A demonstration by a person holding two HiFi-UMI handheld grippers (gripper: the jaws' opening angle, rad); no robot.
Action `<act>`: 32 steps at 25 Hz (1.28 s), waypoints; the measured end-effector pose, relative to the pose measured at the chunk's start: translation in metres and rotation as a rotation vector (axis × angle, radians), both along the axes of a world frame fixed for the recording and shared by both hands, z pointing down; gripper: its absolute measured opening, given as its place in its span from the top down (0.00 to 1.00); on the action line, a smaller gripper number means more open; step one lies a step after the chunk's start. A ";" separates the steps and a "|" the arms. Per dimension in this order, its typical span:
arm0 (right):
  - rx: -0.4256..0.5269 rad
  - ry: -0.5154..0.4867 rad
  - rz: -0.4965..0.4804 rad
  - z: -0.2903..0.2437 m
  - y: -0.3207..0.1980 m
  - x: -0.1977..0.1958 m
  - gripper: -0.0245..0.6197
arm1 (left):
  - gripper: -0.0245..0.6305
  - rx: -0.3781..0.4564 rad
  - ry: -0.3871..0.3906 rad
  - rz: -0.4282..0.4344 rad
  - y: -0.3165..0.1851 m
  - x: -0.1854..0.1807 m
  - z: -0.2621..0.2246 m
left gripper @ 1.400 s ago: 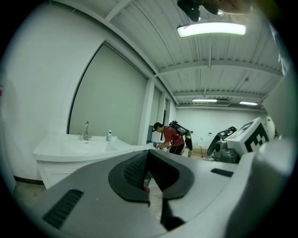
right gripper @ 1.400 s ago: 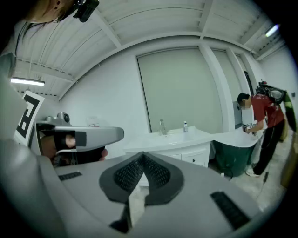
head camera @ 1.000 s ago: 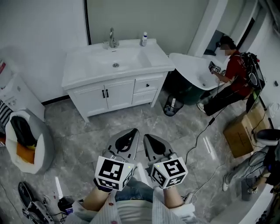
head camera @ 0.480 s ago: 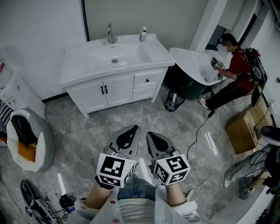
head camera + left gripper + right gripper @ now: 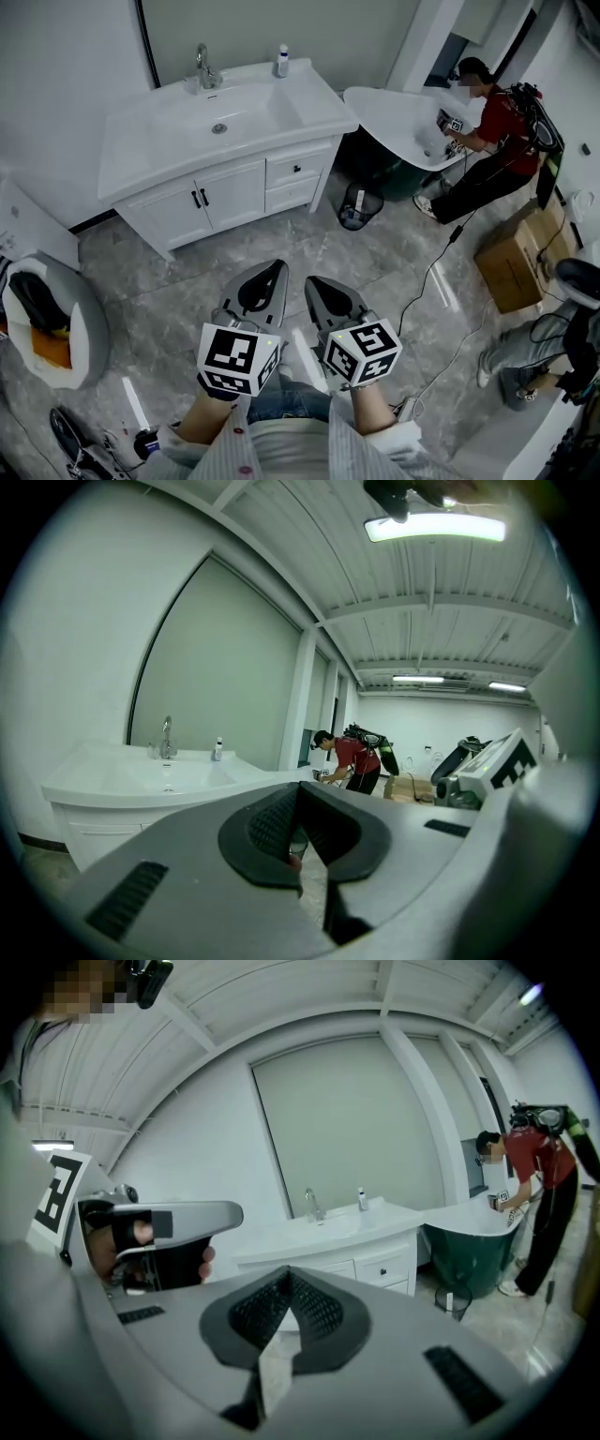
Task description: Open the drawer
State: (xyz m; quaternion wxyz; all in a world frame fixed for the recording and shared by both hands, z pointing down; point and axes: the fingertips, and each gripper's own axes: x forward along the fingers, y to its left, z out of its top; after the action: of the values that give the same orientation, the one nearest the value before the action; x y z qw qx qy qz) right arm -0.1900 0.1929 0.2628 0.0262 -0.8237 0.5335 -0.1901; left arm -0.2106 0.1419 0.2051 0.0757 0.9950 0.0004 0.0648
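The grey marbled floor [image 5: 281,239] fills the middle of the head view. The white vanity cabinet with a sink [image 5: 159,150] stands at upper left. Its small white top drawer [image 5: 283,173], closed, sits at the cabinet's right end. At lower centre, well short of it, the left gripper [image 5: 277,268] and right gripper [image 5: 311,281] lie side by side, each with jaws pressed together on nothing.

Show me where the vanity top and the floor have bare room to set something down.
Free: the countertop left of the basin and the strip right of it; the floor in front of the vanity. Crowded: the right side, with bin, cardboard box and a person.
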 end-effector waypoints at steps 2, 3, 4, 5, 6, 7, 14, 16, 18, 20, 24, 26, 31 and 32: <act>-0.009 -0.005 0.006 0.002 -0.011 0.018 0.95 | 0.94 -0.002 -0.007 0.011 -0.011 0.021 0.000; -0.014 -0.008 0.009 0.002 -0.017 0.028 0.95 | 0.94 -0.003 -0.012 0.017 -0.017 0.032 0.001; -0.018 -0.011 0.012 0.003 -0.022 0.037 0.95 | 0.94 -0.003 -0.017 0.023 -0.023 0.043 0.001; -0.020 -0.014 0.015 0.004 -0.028 0.046 0.95 | 0.94 -0.005 -0.022 0.028 -0.028 0.055 0.002; -0.022 -0.018 0.019 0.005 -0.034 0.056 0.95 | 0.94 -0.006 -0.025 0.033 -0.034 0.066 0.003; -0.023 -0.022 0.023 0.005 -0.039 0.065 0.95 | 0.94 -0.007 -0.028 0.036 -0.041 0.077 0.003; -0.042 -0.028 0.043 0.011 -0.071 0.120 0.95 | 0.94 -0.018 -0.044 0.064 -0.074 0.139 0.007; -0.045 -0.033 0.052 0.013 -0.078 0.133 0.95 | 0.94 -0.012 -0.047 0.078 -0.079 0.153 0.008; -0.044 -0.040 0.066 0.015 -0.084 0.145 0.95 | 0.94 0.002 -0.045 0.089 -0.085 0.167 0.006; -0.045 -0.043 0.080 0.017 -0.090 0.158 0.95 | 0.94 0.013 -0.042 0.097 -0.093 0.179 0.005; -0.033 -0.048 0.120 0.018 -0.097 0.179 0.95 | 0.94 0.014 -0.039 0.108 -0.106 0.196 0.005; -0.029 -0.053 0.139 0.018 -0.097 0.186 0.95 | 0.94 0.015 -0.042 0.112 -0.109 0.200 0.007; -0.033 -0.082 0.159 0.027 -0.096 0.197 0.95 | 0.94 0.011 -0.049 0.114 -0.117 0.206 0.010; -0.033 -0.088 0.161 0.028 -0.098 0.200 0.95 | 0.94 0.010 -0.051 0.112 -0.120 0.208 0.011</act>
State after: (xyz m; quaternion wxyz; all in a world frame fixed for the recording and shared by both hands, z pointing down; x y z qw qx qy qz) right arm 0.0099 0.0950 0.2905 0.0509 -0.8551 0.4609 -0.2321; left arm -0.0023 0.0223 0.2159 0.0670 0.9918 0.0537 0.0942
